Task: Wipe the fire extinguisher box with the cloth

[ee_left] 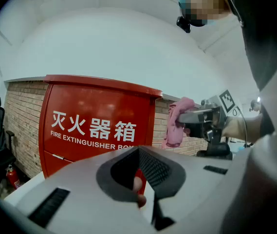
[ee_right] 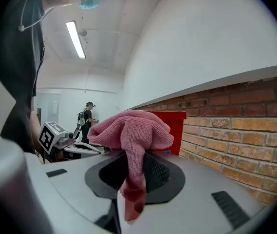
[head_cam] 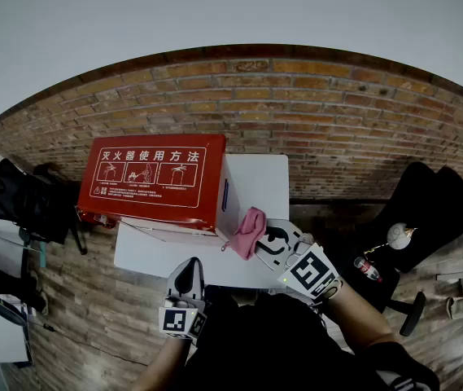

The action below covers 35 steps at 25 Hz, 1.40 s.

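Two fingers (ee_right: 160,173), right gripper (ee_right: 131,201), clamp cloth (ee_right: 131,135) beside box (head_cam: 154,177).

- A white table (head_cam: 259,182) stands in the middle of the frame.
- A red fire extinguisher box (head_cam: 154,177) lies on the table's left part.

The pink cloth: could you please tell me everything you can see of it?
The pink cloth looks like soft, napped microfibre, crumpled into a loose bunch. The right gripper is shut on it: one fold is pinched between the jaws and the rest bulges beyond them. It is held in the air over the white table, beside the end of the red fire extinguisher box; the left gripper view shows a gap between cloth and box. Nothing else touches it.
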Each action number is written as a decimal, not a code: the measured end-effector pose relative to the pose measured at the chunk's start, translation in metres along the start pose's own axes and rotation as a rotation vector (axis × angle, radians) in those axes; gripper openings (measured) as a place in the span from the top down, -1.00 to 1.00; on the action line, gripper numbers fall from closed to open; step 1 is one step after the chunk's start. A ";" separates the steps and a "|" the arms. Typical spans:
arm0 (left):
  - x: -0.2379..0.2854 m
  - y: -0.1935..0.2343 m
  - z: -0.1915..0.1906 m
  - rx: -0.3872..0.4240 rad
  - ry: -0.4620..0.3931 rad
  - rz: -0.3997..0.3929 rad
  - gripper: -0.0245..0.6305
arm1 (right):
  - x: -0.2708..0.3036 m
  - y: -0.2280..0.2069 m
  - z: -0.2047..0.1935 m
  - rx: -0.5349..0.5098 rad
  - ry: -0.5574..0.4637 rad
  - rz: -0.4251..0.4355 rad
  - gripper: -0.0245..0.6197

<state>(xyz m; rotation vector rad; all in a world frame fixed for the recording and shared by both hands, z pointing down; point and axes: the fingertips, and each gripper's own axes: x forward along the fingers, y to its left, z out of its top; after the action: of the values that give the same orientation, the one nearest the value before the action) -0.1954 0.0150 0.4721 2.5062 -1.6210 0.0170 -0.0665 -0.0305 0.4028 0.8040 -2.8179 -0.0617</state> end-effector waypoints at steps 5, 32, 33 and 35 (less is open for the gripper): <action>-0.010 -0.002 0.004 -0.021 0.011 0.011 0.87 | -0.001 0.001 0.000 0.016 0.001 -0.005 0.65; -0.032 0.007 -0.020 -0.039 0.069 0.097 0.87 | 0.050 -0.013 0.027 -0.022 0.012 0.195 0.65; -0.033 0.007 -0.021 -0.038 0.071 0.099 0.87 | 0.051 -0.012 0.025 -0.017 0.012 0.195 0.65; -0.035 0.006 -0.022 -0.037 0.080 0.103 0.87 | 0.051 -0.012 0.021 -0.009 0.015 0.198 0.65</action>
<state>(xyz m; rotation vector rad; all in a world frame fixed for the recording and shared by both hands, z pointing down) -0.2139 0.0470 0.4915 2.3609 -1.7005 0.0973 -0.1074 -0.0679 0.3910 0.5177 -2.8644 -0.0375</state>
